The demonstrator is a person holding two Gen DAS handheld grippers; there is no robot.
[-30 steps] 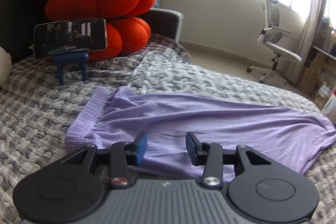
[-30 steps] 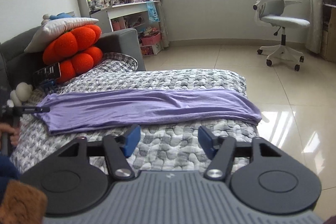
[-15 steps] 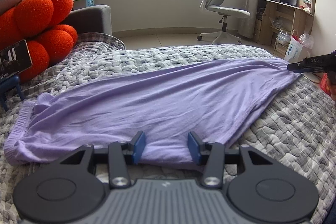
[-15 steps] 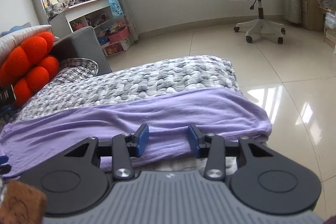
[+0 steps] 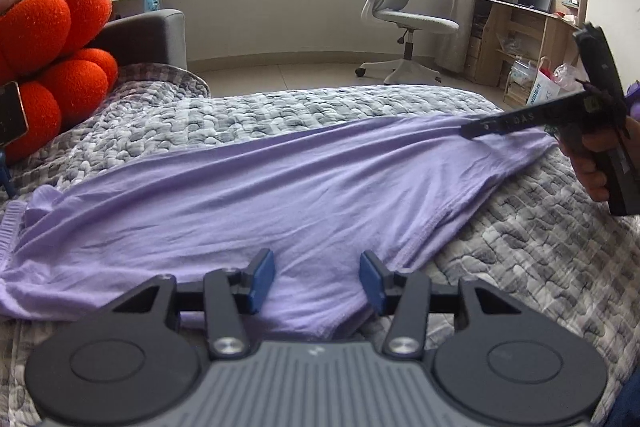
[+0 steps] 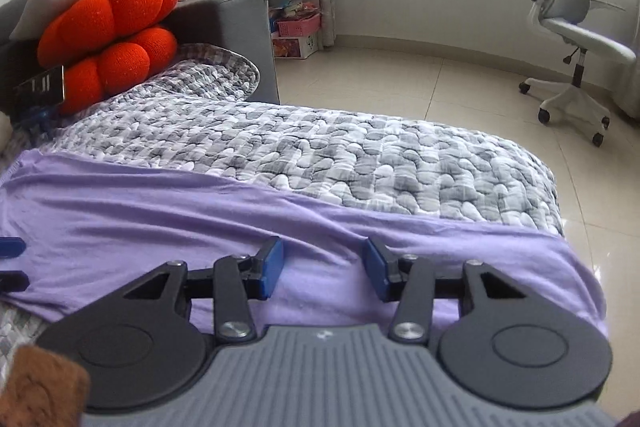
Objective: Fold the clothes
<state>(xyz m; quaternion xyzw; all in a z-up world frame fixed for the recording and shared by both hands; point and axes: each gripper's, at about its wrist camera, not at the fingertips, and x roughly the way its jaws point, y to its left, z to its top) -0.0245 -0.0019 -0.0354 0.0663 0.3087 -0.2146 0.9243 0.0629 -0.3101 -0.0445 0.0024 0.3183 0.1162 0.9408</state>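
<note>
One lilac garment (image 5: 256, 195) is spread on one grey quilted bed (image 5: 360, 107). Above it the left gripper (image 5: 317, 277) and right gripper (image 6: 323, 269) are seen opening, nothing pinched. No writing can be read.

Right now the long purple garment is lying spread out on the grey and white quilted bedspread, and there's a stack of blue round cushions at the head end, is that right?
Not quite: the round cushions are orange-red, not blue, as the right wrist view shows. The rest holds: the long purple garment lies spread out on the grey and white quilted bedspread, with the cushions stacked at the head end.
</note>
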